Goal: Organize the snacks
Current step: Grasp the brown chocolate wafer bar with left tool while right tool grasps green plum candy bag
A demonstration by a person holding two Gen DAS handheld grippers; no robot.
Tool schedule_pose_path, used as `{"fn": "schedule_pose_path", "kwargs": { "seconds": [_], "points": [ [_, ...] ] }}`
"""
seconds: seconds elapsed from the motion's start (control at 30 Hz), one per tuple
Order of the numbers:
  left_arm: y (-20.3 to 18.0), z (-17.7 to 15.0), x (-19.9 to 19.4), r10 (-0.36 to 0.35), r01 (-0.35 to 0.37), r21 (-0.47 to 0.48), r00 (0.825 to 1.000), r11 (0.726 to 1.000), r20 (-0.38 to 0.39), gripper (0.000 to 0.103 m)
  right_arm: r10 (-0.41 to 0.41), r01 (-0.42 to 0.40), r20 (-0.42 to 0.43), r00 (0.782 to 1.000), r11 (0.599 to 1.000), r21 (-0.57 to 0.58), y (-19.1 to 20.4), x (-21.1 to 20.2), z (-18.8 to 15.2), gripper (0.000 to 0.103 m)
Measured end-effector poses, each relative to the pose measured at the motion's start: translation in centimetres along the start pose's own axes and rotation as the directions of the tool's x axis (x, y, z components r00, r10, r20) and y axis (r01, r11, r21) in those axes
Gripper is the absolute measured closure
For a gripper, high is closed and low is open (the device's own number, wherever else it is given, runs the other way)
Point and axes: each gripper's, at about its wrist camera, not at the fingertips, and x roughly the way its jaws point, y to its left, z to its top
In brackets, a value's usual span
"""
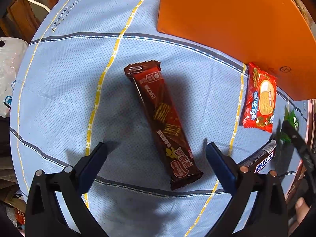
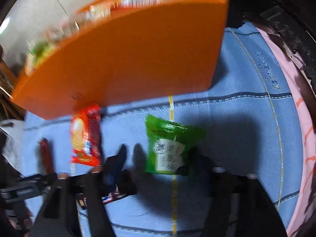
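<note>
Left wrist view shows our left gripper (image 1: 156, 150) spread wide above the brown wafer bar (image 1: 161, 125) lying diagonally mid-frame on the blue cloth (image 1: 65, 83); we should turn to cross its narrow width before closing. Our right gripper (image 2: 158, 158) seems to pinch the green packet (image 2: 168, 146), bound, we judge, for the orange box (image 2: 126, 63) at upper frame.

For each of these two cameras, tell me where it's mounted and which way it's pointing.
Left wrist: sits on the left tongs, looking down at the brown wafer bar on the blue cloth; both open fingers show.
Right wrist: sits on the right tongs, facing the orange box; fingers hold the green packet.
Shared: orange box, red cookie packet, green packet, cloth.
</note>
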Motion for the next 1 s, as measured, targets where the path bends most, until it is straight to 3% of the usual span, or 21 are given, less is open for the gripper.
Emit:
{"fn": "schedule_pose_path", "kwargs": {
  "seconds": [0.03,0.07,0.23,0.47,0.67,0.73,0.8,0.83,0.87,1.0],
  "points": [
    [-0.2,0.0,0.1,0.002,-0.002,0.001,1.0,1.0,0.0,0.006,0.003,-0.003,0.0,1.0,1.0,-0.013,0.1,0.0,0.0,0.066],
    [-0.4,0.0,0.2,0.004,-0.004,0.003,1.0,1.0,0.0,0.006,0.023,-0.023,-0.004,1.0,1.0,-0.01,0.1,-0.2,-0.1,0.067],
    [-0.5,-0.6,0.1,-0.003,0.003,-0.018,1.0,1.0,-0.006,0.006,0.08,-0.08,0.037,0.996,0.997,-0.001,-0.6,-2.8,-1.4,0.068],
    [0.8,-0.5,-0.3,-0.015,0.014,-0.065,1.0,0.998,-0.015,0.006,0.125,-0.125,0.025,0.992,0.992,-0.004,-2.1,-5.5,-5.7,0.068],
    [1.0,0.8,0.6,0.071,-0.071,-0.086,0.997,0.994,-0.004,0.008,0.138,-0.138,0.011,0.99,0.99,0.002,-3.0,-6.8,-7.8,0.067],
    [0.9,0.9,0.2,0.076,-0.075,-0.073,0.997,0.995,0.023,0.017,0.143,-0.143,0.014,0.99,0.99,0.002,-2.8,-7.1,-8.1,0.067],
    [0.5,0.5,-0.7,0.074,-0.073,-0.027,0.995,0.997,0.073,0.051,0.151,-0.151,0.022,0.988,0.988,-0.004,-2.7,-7.5,-8.1,0.067],
    [0.4,0.3,-1.0,0.063,-0.063,-0.006,0.995,0.998,0.082,0.06,0.155,-0.154,0.024,0.988,0.988,-0.007,-2.6,-7.6,-7.9,0.067],
    [0.5,0.2,-1.3,0.062,-0.063,0.011,0.995,0.998,0.082,0.077,0.16,-0.16,0.028,0.987,0.987,-0.013,-2.3,-7.7,-7.7,0.067],
    [1.7,-0.8,-1.7,0.021,-0.024,0.027,0.996,0.999,0.087,0.08,0.176,-0.175,0.03,0.984,0.984,-0.038,-1.1,-7.9,-7.3,0.067]
  ]
}}
